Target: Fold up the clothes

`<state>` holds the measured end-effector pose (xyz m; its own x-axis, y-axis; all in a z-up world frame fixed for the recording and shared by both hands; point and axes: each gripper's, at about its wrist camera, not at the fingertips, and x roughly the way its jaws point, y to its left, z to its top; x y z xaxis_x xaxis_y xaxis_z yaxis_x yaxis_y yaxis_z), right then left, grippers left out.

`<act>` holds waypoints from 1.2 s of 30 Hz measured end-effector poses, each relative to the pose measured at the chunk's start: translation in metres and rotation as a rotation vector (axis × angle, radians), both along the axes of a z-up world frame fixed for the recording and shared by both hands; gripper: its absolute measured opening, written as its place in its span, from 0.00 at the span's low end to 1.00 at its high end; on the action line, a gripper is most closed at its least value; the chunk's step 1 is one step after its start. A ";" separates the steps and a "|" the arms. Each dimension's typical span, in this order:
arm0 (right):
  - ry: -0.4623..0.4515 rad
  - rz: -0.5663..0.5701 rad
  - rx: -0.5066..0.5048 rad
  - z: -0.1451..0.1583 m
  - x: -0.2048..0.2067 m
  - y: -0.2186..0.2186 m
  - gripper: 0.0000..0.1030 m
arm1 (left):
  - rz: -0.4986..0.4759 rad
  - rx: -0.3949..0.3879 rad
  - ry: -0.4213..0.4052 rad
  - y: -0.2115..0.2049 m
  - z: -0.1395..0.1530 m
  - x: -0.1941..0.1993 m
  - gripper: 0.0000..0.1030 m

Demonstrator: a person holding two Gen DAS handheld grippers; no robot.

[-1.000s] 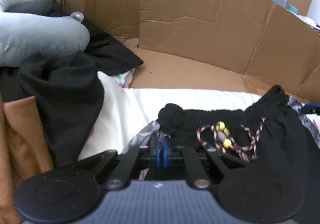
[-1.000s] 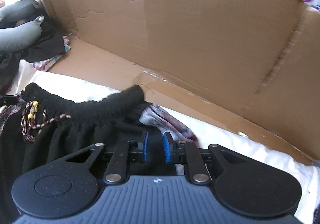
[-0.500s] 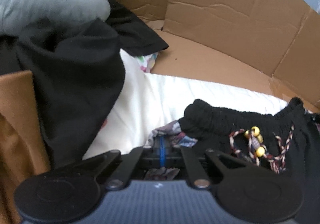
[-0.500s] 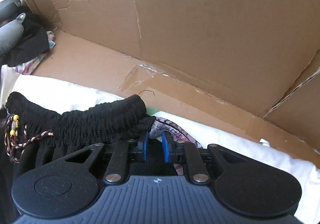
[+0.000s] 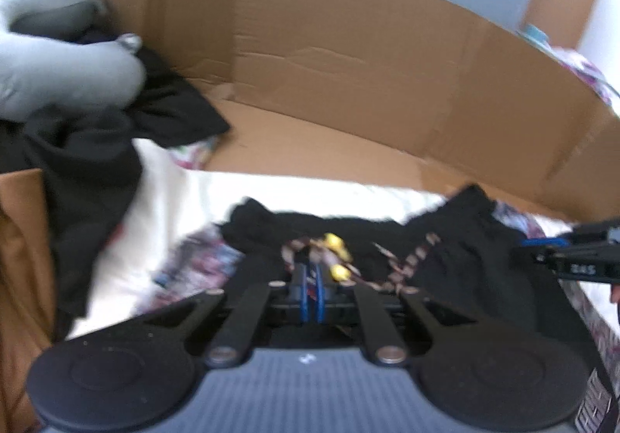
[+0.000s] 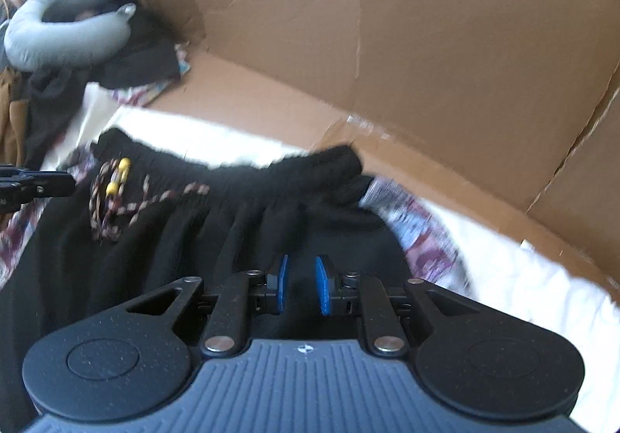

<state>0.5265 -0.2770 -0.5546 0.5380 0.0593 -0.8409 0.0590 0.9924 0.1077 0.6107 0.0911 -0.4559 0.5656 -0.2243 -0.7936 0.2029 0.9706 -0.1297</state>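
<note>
Black shorts (image 5: pixel 465 258) (image 6: pixel 155 258) with an elastic waistband (image 6: pixel 271 169) lie on white bedding (image 6: pixel 523 278). A braided drawstring with yellow beads (image 5: pixel 335 239) (image 6: pixel 116 177) rests on them. Patterned fabric (image 5: pixel 201 266) (image 6: pixel 418 224) shows at both side edges. My left gripper (image 5: pixel 312 287) sits just behind the beads. Its blue pads are almost together on cloth, though blur hides the pinch. My right gripper (image 6: pixel 302 286) holds a bunch of black cloth below the waistband's right end. The right gripper's fingers (image 5: pixel 569 258) show at the shorts' right edge.
A cardboard box wall (image 5: pixel 348 84) (image 6: pixel 426 45) curves round the far side. At the left lie a grey neck pillow (image 5: pixel 58 76) (image 6: pixel 58 45), a heap of black clothes (image 5: pixel 89 169) and a brown garment (image 5: pixel 19 239).
Both views have swung right and drawn back from the cardboard. The waistband now lies farther from my right pads. My left pads now sit behind the beads instead of the waistband's left end.
</note>
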 end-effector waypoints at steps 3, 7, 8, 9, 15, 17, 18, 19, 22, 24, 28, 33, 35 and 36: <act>0.022 -0.028 0.015 -0.011 -0.010 0.005 0.21 | 0.003 -0.029 0.044 -0.008 -0.012 -0.011 0.08; 0.051 -0.064 0.034 -0.026 -0.023 0.011 0.22 | 0.028 -0.073 0.112 -0.011 -0.028 -0.024 0.08; 0.049 -0.066 0.034 -0.029 -0.027 0.013 0.22 | 0.038 -0.078 0.123 -0.011 -0.031 -0.028 0.08; 0.045 -0.071 0.044 -0.029 -0.031 0.014 0.22 | 0.044 -0.076 0.125 -0.012 -0.032 -0.032 0.07; 0.064 -0.079 0.103 -0.028 -0.063 0.011 0.25 | 0.039 -0.074 0.102 -0.024 -0.025 -0.054 0.08; 0.078 -0.060 0.105 -0.027 -0.077 0.010 0.30 | 0.027 -0.082 0.087 -0.032 -0.019 -0.060 0.08; 0.085 -0.044 0.095 -0.027 -0.085 0.009 0.30 | 0.020 -0.086 0.079 -0.036 -0.016 -0.063 0.08; 0.092 -0.028 0.085 -0.028 -0.093 0.009 0.31 | 0.012 -0.088 0.070 -0.041 -0.013 -0.065 0.08; 0.111 0.006 0.069 -0.029 -0.116 0.000 0.31 | -0.019 -0.100 0.051 -0.058 -0.007 -0.072 0.09; 0.122 0.022 0.063 -0.028 -0.130 -0.004 0.31 | -0.034 -0.111 0.048 -0.068 -0.004 -0.078 0.10; 0.147 0.072 0.035 -0.021 -0.152 -0.009 0.31 | -0.073 -0.124 0.057 -0.086 -0.001 -0.089 0.10; 0.104 0.057 0.033 0.006 -0.169 -0.030 0.31 | -0.128 -0.092 0.081 -0.106 -0.011 -0.098 0.10; 0.079 0.013 0.016 0.012 -0.172 -0.045 0.31 | -0.144 -0.087 0.089 -0.108 -0.018 -0.100 0.10; 0.068 -0.010 0.007 0.015 -0.173 -0.053 0.31 | -0.153 -0.093 0.087 -0.108 -0.020 -0.101 0.10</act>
